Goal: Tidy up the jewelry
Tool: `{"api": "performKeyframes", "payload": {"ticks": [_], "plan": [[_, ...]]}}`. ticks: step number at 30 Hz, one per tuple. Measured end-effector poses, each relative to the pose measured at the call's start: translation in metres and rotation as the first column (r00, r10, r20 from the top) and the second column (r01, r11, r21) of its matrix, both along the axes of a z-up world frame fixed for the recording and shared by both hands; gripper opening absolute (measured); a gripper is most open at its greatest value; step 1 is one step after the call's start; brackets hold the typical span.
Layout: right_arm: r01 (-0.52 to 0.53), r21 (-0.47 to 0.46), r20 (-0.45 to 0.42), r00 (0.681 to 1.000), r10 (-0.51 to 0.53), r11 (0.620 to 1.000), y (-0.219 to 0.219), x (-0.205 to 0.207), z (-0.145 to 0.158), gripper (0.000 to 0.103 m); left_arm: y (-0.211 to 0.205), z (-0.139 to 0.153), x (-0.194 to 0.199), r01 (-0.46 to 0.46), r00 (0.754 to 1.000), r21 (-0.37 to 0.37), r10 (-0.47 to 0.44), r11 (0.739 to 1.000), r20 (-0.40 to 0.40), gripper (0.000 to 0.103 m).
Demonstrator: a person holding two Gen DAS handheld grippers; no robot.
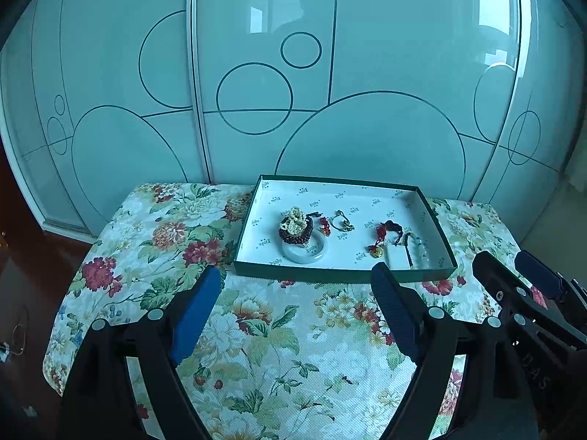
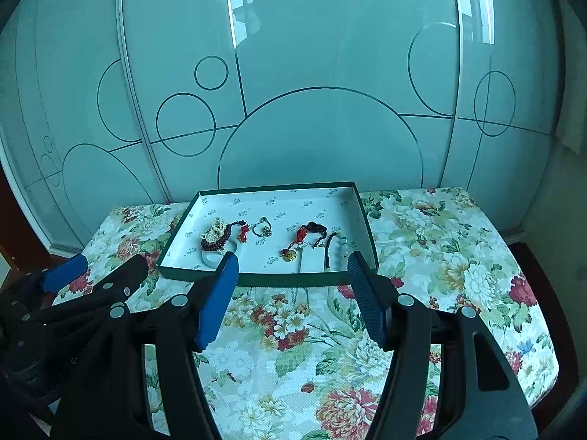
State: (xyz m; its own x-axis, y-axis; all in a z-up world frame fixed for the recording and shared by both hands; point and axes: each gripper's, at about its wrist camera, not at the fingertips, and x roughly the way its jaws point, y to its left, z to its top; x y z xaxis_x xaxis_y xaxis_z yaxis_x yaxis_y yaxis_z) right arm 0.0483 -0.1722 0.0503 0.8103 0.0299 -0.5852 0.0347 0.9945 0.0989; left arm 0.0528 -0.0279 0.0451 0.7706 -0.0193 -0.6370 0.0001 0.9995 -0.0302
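While both jaws stood wide, empty, left gripper (image 1: 297, 275) and right gripper (image 2: 291, 266) needed one piece singled from green tray (image 1: 345, 275); bead pile (image 1: 295, 225) tangled.

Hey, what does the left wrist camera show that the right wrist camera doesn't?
Only the left wrist view shows the open left gripper head-on, with the right gripper at its right edge, plus dark wooden floor left of the table.

Only the right wrist view shows the open right gripper head-on, the left gripper at its left edge, and the flowered tablecloth's right side.

Both show the green-walled, white-lined box holding a dark red bead bracelet, a pale jade bangle and red cords, before pale green glass wardrobe doors.
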Motion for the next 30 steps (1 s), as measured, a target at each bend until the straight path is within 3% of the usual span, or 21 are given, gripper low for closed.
{"api": "performKeyframes", "payload": {"ticks": [30], "plan": [[0.0,-0.002,0.001,1.0,0.0,1.0,0.0058,-0.0017,0.0001,0.062,0.0038,0.0034,-0.0033,-0.027,1.0,0.001,0.027,1.0,0.006,0.083]]}}
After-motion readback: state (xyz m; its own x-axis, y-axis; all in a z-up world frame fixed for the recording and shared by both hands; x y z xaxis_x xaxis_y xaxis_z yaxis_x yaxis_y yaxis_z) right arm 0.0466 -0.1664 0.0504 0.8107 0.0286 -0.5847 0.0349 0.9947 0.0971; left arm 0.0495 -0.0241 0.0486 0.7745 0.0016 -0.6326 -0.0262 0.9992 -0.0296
